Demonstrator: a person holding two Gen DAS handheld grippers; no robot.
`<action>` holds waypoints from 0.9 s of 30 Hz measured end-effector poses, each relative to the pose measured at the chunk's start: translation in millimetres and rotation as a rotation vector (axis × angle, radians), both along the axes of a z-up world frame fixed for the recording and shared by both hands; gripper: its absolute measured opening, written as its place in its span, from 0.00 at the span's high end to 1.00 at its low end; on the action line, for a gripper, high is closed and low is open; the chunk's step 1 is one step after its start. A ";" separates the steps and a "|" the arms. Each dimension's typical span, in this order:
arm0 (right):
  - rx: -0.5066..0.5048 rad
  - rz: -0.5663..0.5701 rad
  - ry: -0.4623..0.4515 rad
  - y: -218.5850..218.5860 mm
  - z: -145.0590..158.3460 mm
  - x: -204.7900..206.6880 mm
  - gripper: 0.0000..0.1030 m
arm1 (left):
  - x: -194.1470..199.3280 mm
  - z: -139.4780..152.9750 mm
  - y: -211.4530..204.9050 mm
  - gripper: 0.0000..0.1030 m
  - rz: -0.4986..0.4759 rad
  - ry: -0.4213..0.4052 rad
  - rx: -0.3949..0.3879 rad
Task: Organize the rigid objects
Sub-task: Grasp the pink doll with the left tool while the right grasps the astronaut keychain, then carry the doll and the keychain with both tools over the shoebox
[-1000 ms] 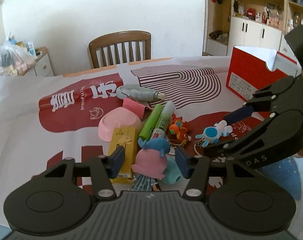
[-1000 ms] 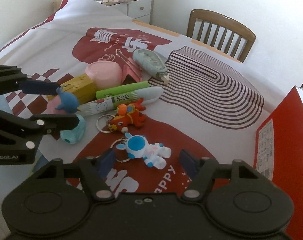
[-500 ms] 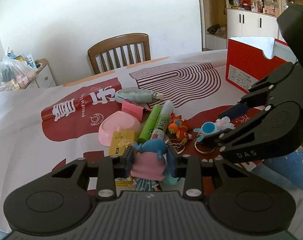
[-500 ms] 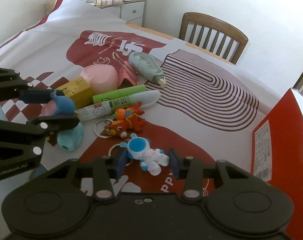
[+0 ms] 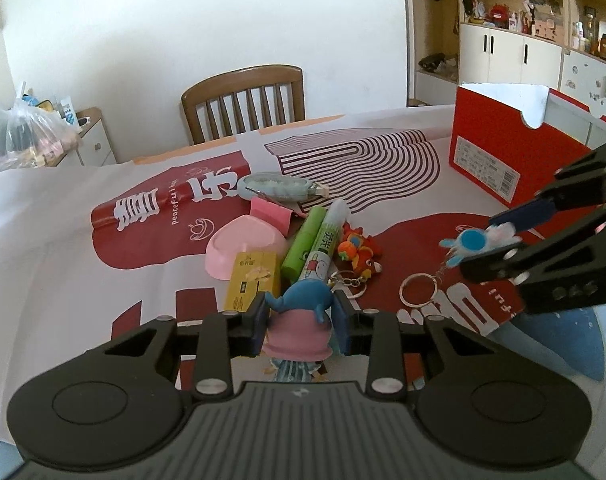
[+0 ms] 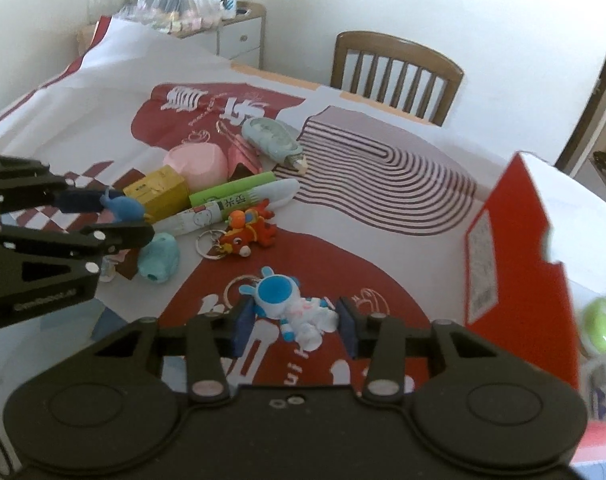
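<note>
Astronaut keychain (image 6: 293, 312) half-hidden in clamped right claw (image 6: 295, 322); left claw (image 5: 299, 322) clamps whale figurine (image 5: 299, 320).

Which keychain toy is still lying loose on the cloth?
The orange-red dragon keychain, beside the glue stick. The blue-and-white astronaut keychain is clamped in the right tool.

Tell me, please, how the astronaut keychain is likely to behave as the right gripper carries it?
The astronaut keychain looks like rigid moulded plastic, so it probably won't flex in the right gripper. Its key ring hangs on a chain, so it will likely swing and might snag the red box.
</note>
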State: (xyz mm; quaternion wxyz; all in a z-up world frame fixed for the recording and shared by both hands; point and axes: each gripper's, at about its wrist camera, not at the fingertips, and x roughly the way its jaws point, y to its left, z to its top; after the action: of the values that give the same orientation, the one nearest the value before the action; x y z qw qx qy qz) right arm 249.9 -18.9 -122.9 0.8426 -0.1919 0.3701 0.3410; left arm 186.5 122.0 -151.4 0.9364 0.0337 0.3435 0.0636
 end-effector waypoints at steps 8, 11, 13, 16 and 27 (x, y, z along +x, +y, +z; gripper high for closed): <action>0.050 -0.049 -0.021 -29.7 30.0 -19.0 0.58 | -12.4 20.4 -8.2 0.69 0.000 -0.017 -0.034; 0.069 -0.061 -0.031 -41.5 43.2 -24.7 0.58 | -15.7 33.0 -12.9 0.69 0.000 -0.022 -0.069; 0.080 -0.072 -0.036 -50.2 51.3 -27.4 0.58 | -17.8 42.9 -17.7 0.69 -0.004 -0.029 -0.087; 0.099 -0.083 -0.034 -64.1 61.5 -30.4 0.58 | -19.5 58.0 -26.4 0.69 -0.014 -0.039 -0.119; 0.127 -0.124 -0.047 -120.1 89.4 -25.9 0.58 | -3.7 99.4 -69.7 0.69 -0.052 -0.075 -0.178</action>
State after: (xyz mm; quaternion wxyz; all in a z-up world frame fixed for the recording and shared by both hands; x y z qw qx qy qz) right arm 224.0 -139.0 -33.5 0.8811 -0.1226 0.3388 0.3064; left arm 182.8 52.3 -52.0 0.9492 -0.0433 0.3115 0.0096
